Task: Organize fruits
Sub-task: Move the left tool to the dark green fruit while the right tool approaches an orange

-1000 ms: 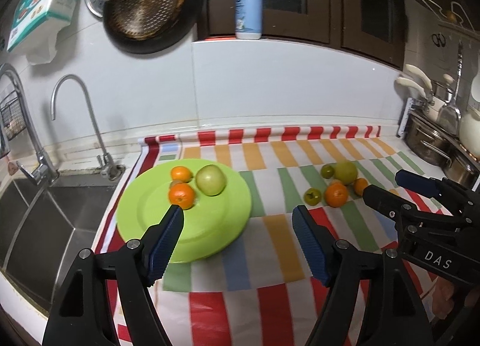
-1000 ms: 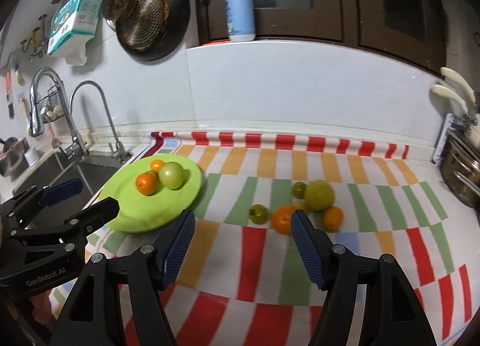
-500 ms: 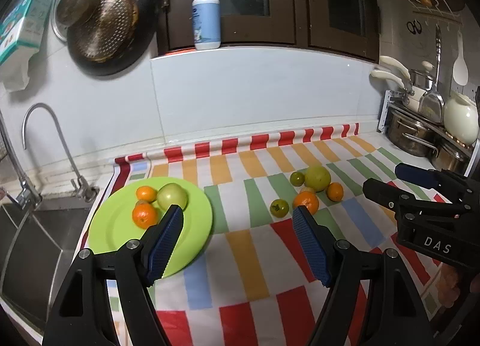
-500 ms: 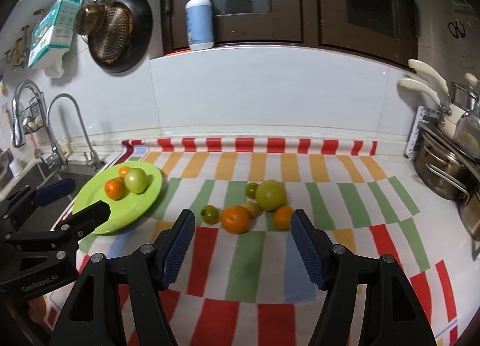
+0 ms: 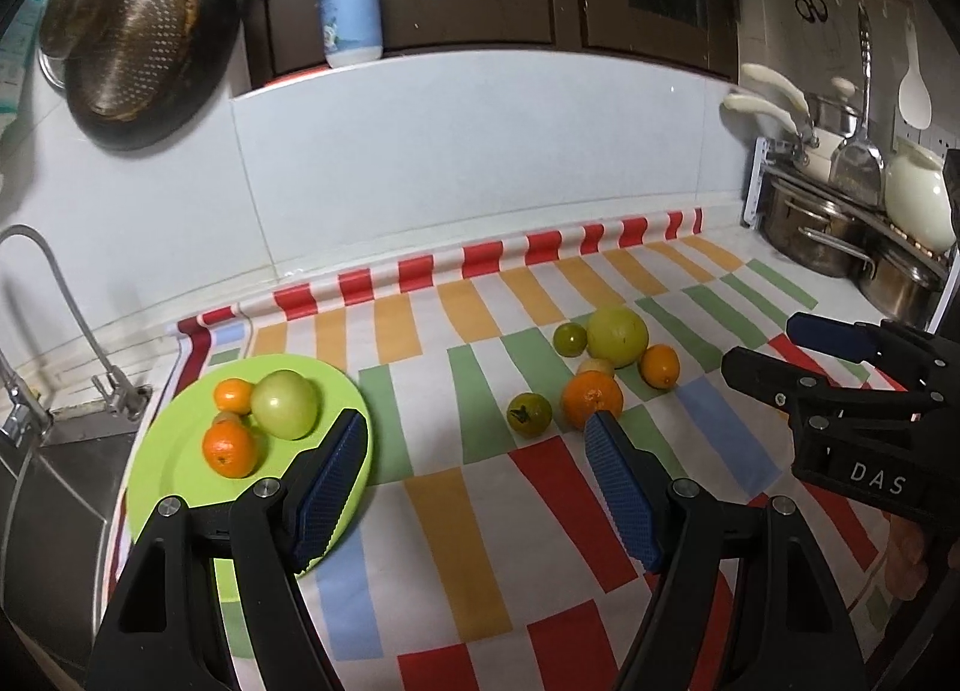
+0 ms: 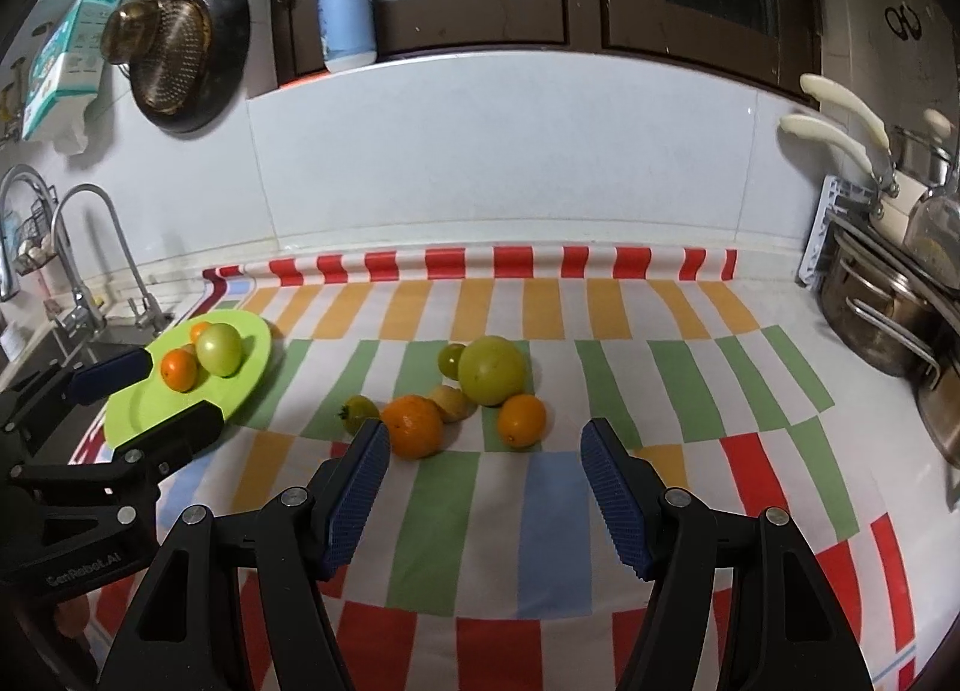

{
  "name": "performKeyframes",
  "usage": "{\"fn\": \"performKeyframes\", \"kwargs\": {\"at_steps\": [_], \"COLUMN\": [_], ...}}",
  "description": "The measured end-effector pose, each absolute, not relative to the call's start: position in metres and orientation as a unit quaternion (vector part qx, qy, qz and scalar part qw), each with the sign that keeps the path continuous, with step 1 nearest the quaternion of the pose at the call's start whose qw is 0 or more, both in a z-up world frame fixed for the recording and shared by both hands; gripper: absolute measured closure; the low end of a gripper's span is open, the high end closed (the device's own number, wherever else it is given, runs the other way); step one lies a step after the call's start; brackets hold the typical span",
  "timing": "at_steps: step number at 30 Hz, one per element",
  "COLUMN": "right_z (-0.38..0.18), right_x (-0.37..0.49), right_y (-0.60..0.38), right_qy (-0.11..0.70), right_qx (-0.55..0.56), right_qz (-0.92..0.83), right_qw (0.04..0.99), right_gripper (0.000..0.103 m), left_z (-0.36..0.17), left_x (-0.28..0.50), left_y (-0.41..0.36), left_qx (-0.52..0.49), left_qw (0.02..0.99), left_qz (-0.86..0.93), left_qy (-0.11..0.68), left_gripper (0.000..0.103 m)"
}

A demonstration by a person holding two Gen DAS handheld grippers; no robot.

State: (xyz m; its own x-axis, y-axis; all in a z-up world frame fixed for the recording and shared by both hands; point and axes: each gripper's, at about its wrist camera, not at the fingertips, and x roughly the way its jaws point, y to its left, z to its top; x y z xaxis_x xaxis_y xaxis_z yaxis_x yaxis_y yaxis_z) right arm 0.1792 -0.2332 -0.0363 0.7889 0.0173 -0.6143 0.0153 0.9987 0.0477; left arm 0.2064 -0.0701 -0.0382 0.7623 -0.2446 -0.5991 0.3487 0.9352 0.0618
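A striped cloth (image 6: 552,517) covers the counter. At ten o'clock a green plate (image 6: 252,367) holds three fruits, likely the collecting spot. Six loose fruits cluster at twelve o'clock, the large orange (image 6: 413,427) nearest the right gripper (image 6: 483,460). Both the right and left gripper (image 5: 474,451) hover empty, jaws spread.

Plate (image 6: 252,358) left of loose fruit cluster (image 6: 474,391)

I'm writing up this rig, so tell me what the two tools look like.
Both are matte black plastic with silver screws and ridged blue pads on the fingers. The left tool carries white "GenRobot.AI" lettering, seen from the right camera. The right tool is marked "DAS" in white. No cables or sleeves show.
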Motion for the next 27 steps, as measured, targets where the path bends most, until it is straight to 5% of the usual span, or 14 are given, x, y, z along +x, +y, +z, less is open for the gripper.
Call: {"fn": "performKeyframes", "kwargs": {"at_steps": [27], "right_z": [-0.095], "right_x": [0.240], "right_y": [-0.254], "right_qy": [0.394], "right_qx": [0.037], "right_qz": [-0.002], "right_qw": [0.918], "right_gripper": [0.043], "left_z": [-0.105], "left_x": [0.274], "left_y": [-0.101], "left_qx": [0.100], "left_qw": [0.899], "left_qz": [-0.184], "left_qy": [0.385], "left_gripper": [0.046]}}
